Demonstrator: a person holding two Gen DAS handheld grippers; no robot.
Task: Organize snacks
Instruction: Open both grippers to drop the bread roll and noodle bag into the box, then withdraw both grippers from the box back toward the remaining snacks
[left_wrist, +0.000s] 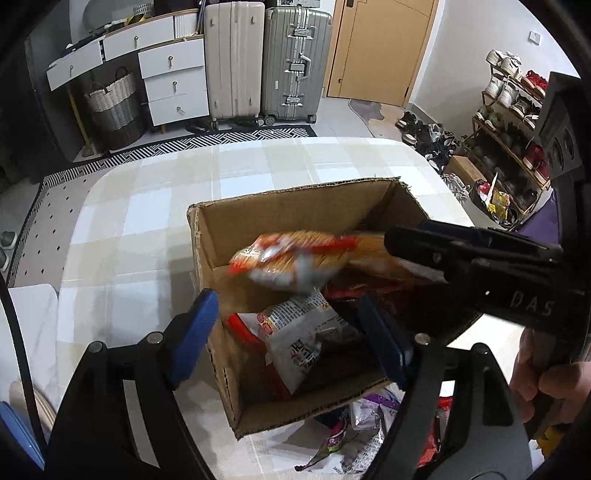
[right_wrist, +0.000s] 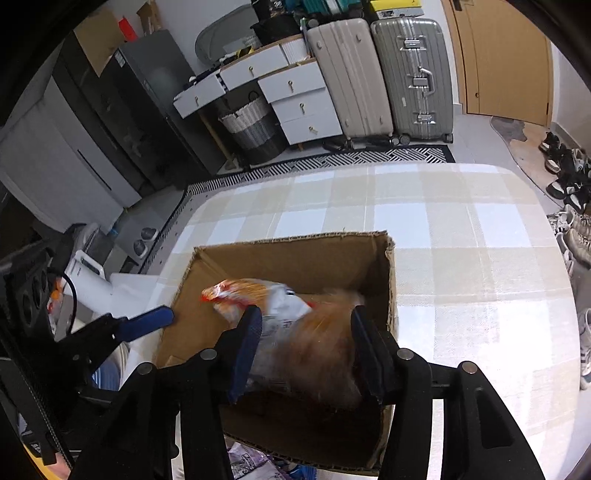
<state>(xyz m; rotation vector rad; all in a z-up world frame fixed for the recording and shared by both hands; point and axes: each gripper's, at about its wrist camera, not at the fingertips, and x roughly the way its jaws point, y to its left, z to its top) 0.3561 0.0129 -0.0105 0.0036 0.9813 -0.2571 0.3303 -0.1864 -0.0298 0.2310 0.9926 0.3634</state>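
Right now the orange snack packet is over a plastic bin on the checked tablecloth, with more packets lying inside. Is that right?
Not quite: it is a cardboard box, not a plastic bin. The left wrist view shows its corrugated brown walls. The rest holds: the orange snack packet is over it, on the checked tablecloth, with more packets inside.

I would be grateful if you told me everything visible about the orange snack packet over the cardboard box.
The orange snack packet is a crinkly plastic bag, orange and red with white patches and a clear part showing golden contents. It is motion-blurred, lying roughly level above the open cardboard box, over the other packets inside. In the right wrist view it sits between the jaws of the right gripper; whether the pads still press it cannot be told. The left gripper stands open below it, apart from it.
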